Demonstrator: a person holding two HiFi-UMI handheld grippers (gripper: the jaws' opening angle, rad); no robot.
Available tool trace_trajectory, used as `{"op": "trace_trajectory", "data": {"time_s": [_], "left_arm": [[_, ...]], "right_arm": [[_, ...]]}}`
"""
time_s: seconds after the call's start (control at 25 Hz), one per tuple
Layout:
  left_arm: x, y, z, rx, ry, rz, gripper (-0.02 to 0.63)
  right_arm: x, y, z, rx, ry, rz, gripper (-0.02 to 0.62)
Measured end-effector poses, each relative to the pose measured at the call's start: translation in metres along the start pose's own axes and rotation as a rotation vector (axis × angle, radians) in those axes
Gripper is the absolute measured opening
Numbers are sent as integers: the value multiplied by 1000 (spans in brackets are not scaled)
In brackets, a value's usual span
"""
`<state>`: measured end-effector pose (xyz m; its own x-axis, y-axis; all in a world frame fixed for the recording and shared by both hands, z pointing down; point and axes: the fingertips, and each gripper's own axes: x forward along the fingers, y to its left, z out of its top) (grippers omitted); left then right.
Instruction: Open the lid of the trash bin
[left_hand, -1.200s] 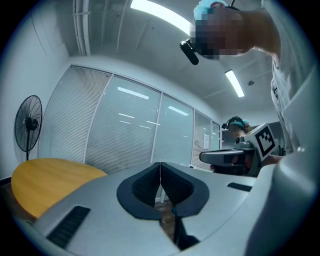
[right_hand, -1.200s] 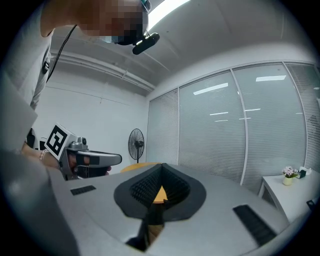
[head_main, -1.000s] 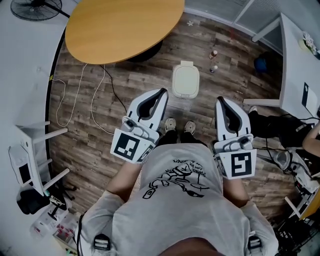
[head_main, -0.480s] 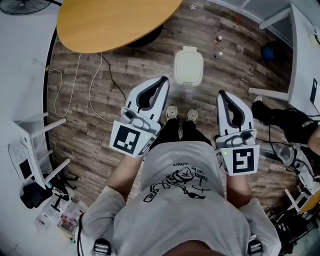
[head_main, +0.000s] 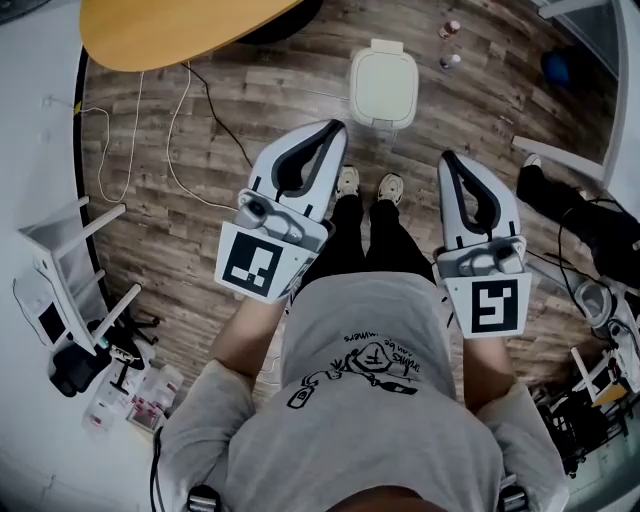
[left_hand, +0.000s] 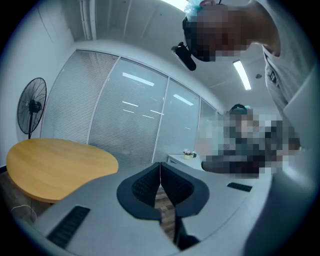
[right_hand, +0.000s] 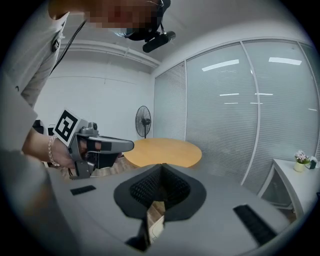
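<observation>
Head view puts the trash bin (head_main: 383, 88) at the upper middle of the frame, standing on the wood floor (head_main: 220, 200) just ahead of the person's shoes (head_main: 347, 182), with its pale lid (head_main: 384, 80) down. The left gripper (head_main: 335, 128) and right gripper (head_main: 450, 158) hang well short of it at either side of the legs, each with its jaws pressed together on nothing, as both gripper views confirm. The bin looks like small, light plastic, so it may slide or tip if the lid is pulled hard. The lid seems stiff and smooth, likely hinged at one short end; a small tab (head_main: 387, 46) shows at the far edge, though whether that is hinge or latch I cannot tell. A closed jaw tip under the free rim should lift it
</observation>
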<state>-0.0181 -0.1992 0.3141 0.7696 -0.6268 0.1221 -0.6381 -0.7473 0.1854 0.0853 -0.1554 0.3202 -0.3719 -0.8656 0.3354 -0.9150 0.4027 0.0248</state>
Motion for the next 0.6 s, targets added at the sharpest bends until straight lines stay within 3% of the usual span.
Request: {"op": "trace_trajectory", "data": {"time_s": [0.6], "left_arm": [[7, 17, -97, -46, 83, 6, 21]], "right_arm": [[43, 7, -100, -20, 103, 30, 18]]}}
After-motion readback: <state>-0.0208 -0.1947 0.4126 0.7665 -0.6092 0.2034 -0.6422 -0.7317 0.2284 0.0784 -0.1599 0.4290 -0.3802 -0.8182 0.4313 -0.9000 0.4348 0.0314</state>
